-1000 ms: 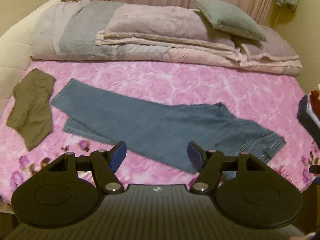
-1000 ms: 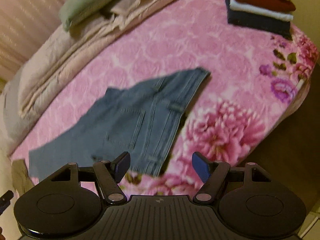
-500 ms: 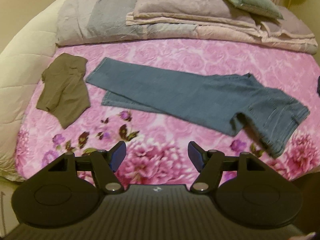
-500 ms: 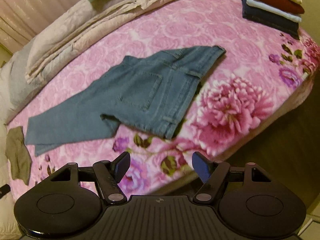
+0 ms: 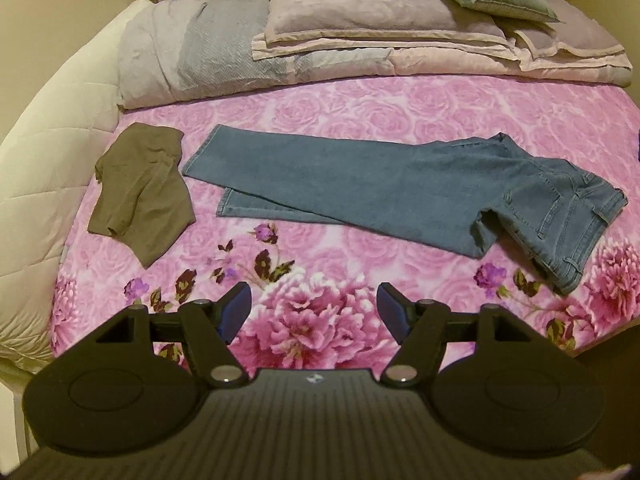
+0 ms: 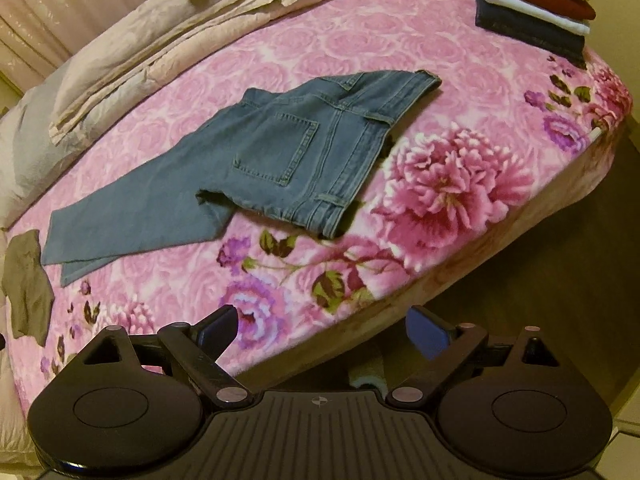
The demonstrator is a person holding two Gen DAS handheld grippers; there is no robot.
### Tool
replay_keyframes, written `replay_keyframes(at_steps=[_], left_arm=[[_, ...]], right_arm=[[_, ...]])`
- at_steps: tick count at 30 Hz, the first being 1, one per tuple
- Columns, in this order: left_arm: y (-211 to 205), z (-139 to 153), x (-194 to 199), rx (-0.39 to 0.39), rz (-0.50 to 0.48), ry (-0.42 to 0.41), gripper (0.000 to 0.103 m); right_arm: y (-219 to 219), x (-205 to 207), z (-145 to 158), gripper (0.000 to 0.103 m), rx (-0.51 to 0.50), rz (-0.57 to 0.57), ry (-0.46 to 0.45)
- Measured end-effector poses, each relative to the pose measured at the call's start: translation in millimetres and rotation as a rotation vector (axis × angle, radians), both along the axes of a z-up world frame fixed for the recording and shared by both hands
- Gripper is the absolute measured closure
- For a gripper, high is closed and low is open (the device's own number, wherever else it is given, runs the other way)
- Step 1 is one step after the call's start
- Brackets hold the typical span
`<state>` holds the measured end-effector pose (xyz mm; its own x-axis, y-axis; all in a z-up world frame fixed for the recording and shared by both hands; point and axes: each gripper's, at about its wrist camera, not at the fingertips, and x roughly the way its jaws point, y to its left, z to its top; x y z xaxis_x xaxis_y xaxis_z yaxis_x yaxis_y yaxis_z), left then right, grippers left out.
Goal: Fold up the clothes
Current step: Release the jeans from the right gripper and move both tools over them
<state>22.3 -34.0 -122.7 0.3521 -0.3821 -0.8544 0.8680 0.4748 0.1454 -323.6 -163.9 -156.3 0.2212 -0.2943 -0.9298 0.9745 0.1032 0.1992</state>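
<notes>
I hold my left gripper [image 5: 314, 312] and my right gripper [image 6: 322, 330] back from the near edge of a bed, above its pink flowered sheet [image 5: 360, 104]. Both have their blue pads spread wide apart and grip nothing.

A pair of blue jeans [image 5: 392, 184] lies in the middle of the bed, well beyond both grippers. One leg is laid over the other, so the jeans are already halved lengthwise, with the back pocket [image 6: 276, 148] facing up. Their long axis runs across the bed from side to side, slightly slanted. The waistband [image 6: 384, 120] points toward my right, toward a stack of folded clothes [image 6: 532, 12] on the far right corner. The leg hems [image 5: 212, 180] point to my left, where a crumpled olive shirt [image 5: 140, 192] lies just beside them, apart from the denim.

The legs do not match exactly: the lower hem peeks out toward me, and the seat is bunched near the crotch. To fold these well, I judge I should pinch both layers together at the hems with one gripper, steady the waistband end with the other, and smooth the bunched seat flat before bringing hems toward waistband. Denim is heavy and stiff, so a shallow grip could let one layer slide out.
</notes>
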Motion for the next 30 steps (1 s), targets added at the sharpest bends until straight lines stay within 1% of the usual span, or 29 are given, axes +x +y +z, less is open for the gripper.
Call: replay_keyframes(at_steps=[6, 12, 17, 22, 25, 27, 30], left_arm=[[-1, -7, -4, 0.031, -0.028, -0.005, 0.037], [-13, -13, -10, 0.043, -0.057, 0.004, 0.037], [-23, -23, -16, 0.056, -0.083, 0.028, 0.035], [-36, -34, -17, 0.065, -0.086, 0.051, 0.035], [-48, -36, -18, 0.058, -0.082, 0.046, 0.035], [-58, -37, -17, 0.037, -0.075, 0.059, 0.035], [-72, -40, -13, 0.001, -0.049, 0.094, 0.035]], right_arm=[[3, -3, -7, 0.01, 0.023, -0.007, -0.006], [-2, -10, -12, 0.009, 0.044, -0.023, -0.006], [-5, -16, -17, 0.009, 0.062, -0.036, -0.006], [-17, -25, -21, 0.009, 0.073, -0.041, -0.012], [-30, -35, -21, 0.01, 0.073, -0.052, -0.03], [-41, -42, -21, 0.01, 0.072, -0.069, -0.061], [-61, -56, -22, 0.01, 0.06, -0.098, -0.137]])
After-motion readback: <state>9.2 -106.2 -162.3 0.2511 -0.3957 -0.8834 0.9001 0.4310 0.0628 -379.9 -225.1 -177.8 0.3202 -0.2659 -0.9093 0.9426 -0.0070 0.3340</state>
